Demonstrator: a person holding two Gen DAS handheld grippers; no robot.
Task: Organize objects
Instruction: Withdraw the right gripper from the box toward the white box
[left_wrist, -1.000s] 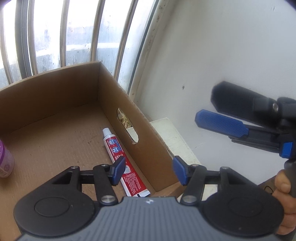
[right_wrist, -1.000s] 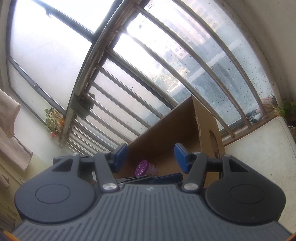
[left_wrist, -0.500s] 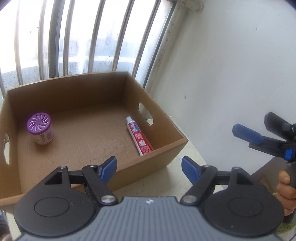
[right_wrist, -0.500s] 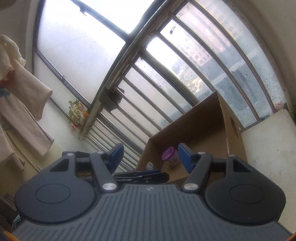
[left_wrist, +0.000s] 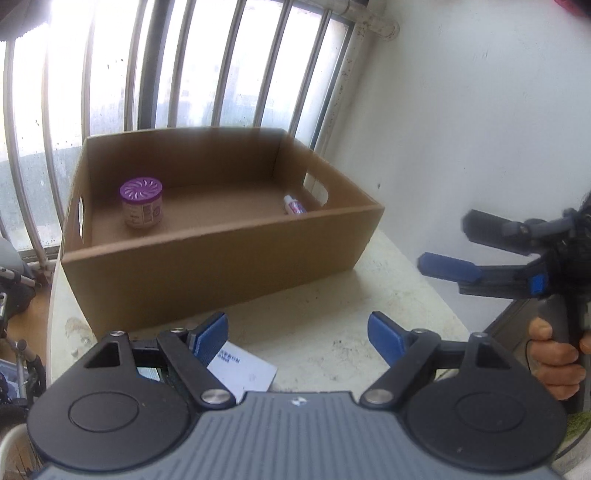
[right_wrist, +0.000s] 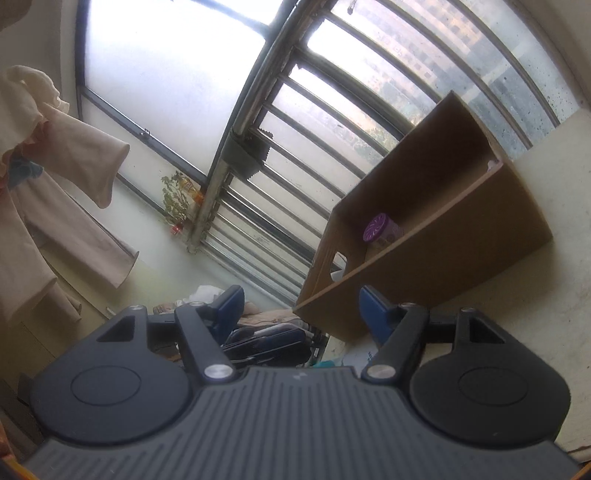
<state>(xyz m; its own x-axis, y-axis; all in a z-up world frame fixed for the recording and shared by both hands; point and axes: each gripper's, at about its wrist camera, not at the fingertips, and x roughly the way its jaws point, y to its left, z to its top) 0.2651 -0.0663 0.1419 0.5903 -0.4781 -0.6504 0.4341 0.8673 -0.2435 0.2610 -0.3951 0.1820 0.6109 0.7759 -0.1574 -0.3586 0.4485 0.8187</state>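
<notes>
Your left gripper (left_wrist: 297, 334) hangs with jaws spread and empty above the pale table (left_wrist: 332, 321), over a white card (left_wrist: 242, 371) near its left finger. Your right gripper (right_wrist: 300, 304) is likewise spread and empty. Beyond stands the cardboard box (left_wrist: 218, 258), against the window bars (left_wrist: 147, 74). Inside it, the purple-lidded jar (left_wrist: 141, 203) stands upright at far left; the toothpaste tube (left_wrist: 294, 205) lies by the right wall.

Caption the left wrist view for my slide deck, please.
Open left tool above the table, facing a box holding a jar and toothpaste; a card lies below.
</notes>
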